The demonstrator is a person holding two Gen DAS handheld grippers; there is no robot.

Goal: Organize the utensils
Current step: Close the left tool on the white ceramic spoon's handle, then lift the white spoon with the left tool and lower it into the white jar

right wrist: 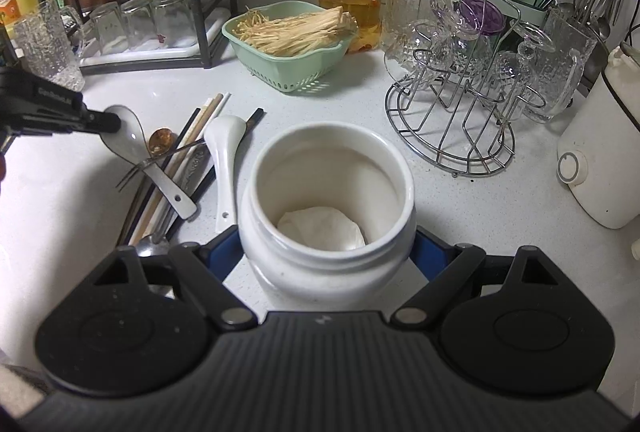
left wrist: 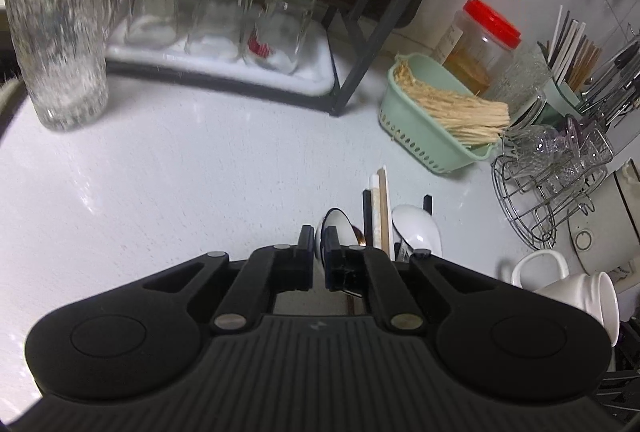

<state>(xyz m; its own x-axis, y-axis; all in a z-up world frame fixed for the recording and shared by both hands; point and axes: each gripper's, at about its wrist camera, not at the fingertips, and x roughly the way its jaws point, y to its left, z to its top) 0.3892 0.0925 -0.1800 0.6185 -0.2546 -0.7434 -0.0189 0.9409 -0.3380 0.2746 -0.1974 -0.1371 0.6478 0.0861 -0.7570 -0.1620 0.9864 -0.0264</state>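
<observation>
Left wrist view: my left gripper (left wrist: 320, 244) is clenched on the bowl of a white ceramic soup spoon with a dark rim (left wrist: 336, 222); the right wrist view shows the same spoon (right wrist: 132, 144) pinched at its bowl end, handle slanting back across the heap. Just right of those fingers lie black, white and wooden chopsticks (left wrist: 378, 212) and a second plain white ceramic spoon (left wrist: 416, 228), with a small copper-coloured spoon (right wrist: 161, 141) and a thin metal fork (right wrist: 160, 160) crossing them. My right gripper (right wrist: 326, 252) grasps the white ceramic jar (right wrist: 328, 200) between its blue pads, mouth open. Beyond the jar: a pale green plastic basket of enoki mushrooms (right wrist: 288, 32) on the white countertop (left wrist: 180, 172).
</observation>
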